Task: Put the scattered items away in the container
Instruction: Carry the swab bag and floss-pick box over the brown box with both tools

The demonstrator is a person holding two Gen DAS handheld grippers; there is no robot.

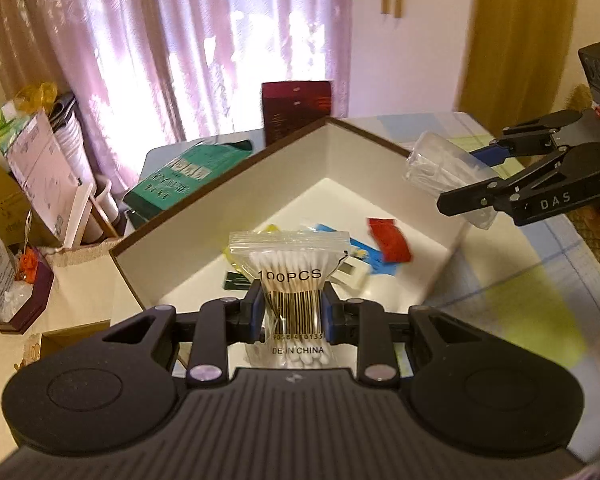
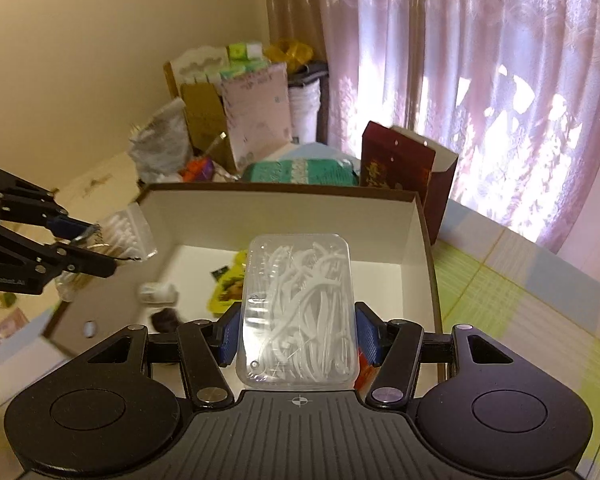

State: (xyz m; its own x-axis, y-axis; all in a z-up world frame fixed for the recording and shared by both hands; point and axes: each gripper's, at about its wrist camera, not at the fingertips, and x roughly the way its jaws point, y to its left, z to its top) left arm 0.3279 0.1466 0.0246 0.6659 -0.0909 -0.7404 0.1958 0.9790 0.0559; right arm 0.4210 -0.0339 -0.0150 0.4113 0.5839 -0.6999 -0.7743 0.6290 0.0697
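Observation:
My left gripper (image 1: 293,304) is shut on a clear zip bag of cotton swabs (image 1: 290,268) and holds it upright above the near edge of the open box (image 1: 220,184). The box has white walls and a brown rim. My right gripper (image 2: 298,332) is shut on a clear plastic case of white floss picks (image 2: 298,300), over the box (image 2: 300,216). In the left wrist view, the right gripper (image 1: 460,178) carries the case (image 1: 436,164) above the right rim. In the right wrist view, the left gripper (image 2: 100,248) holds the swab bag (image 2: 124,232) at the left rim.
Inside the box lie a red packet (image 1: 390,240), a blue packet (image 1: 364,250), a yellow packet (image 2: 228,288) and a small white roll (image 2: 158,294). Behind it stand a maroon gift bag (image 1: 296,108) and a green pack (image 1: 188,172). Cartons and bags crowd the far left (image 1: 40,168).

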